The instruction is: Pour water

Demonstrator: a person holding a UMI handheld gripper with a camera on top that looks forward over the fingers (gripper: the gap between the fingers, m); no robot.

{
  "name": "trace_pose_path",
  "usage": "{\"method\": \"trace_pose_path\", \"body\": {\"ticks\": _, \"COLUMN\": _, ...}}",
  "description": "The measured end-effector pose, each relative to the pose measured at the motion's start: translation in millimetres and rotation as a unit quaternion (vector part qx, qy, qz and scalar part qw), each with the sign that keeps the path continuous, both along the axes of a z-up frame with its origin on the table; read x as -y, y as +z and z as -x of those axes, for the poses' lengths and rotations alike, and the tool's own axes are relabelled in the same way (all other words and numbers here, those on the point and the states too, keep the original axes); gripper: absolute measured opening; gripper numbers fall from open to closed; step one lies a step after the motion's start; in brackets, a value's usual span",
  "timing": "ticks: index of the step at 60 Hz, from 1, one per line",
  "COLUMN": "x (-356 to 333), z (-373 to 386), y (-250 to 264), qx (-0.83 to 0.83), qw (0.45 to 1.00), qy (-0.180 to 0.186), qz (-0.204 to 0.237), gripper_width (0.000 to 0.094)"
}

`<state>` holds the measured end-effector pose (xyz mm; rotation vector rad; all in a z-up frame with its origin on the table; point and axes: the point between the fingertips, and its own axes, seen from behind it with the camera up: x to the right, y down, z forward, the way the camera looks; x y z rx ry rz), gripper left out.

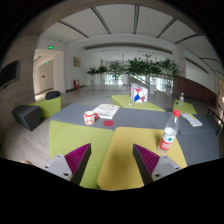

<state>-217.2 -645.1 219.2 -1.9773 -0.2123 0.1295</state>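
The tongs (112, 160) are hanging wide apart, gripping nothing. The water bottle (170, 130) is standing upright on the surface (120, 135), ahead and right of them. Coming in crooked could be knocking it over, since it looks tall and tippy.

Two bottles (170, 131) (180, 101), one cup (90, 117)

Single view rides gripper, faces forward over grey-and-lime tabletop (120, 150); nearest red-capped clear plastic bottle (169, 133), far potted green plants (140, 70).
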Motion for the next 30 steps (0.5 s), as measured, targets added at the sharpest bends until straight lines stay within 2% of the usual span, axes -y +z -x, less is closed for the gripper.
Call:
{"method": "trace_pose_path", "body": {"ticks": 10, "x": -0.4, "z": -49.7, "y": -25.9, "qx": 0.014, "qw": 0.998, "qy": -0.055, "qz": 0.018, "gripper_width": 0.0859}}
{"method": "trace_pose_path", "body": {"ticks": 16, "x": -35.9, "z": -121.7, "y": -65.1, "qx": 0.028, "qw": 0.995, "qy": -0.097, "qz": 0.015, "gripper_width": 0.0859}}
{"method": "trace_pose_path", "body": {"ticks": 30, "x": -113.2, "z": -239.6, "y": -79.2, "qx": 0.046, "qw": 0.982, "qy": -0.181, "qz": -0.029, "gripper_width": 0.0861}}
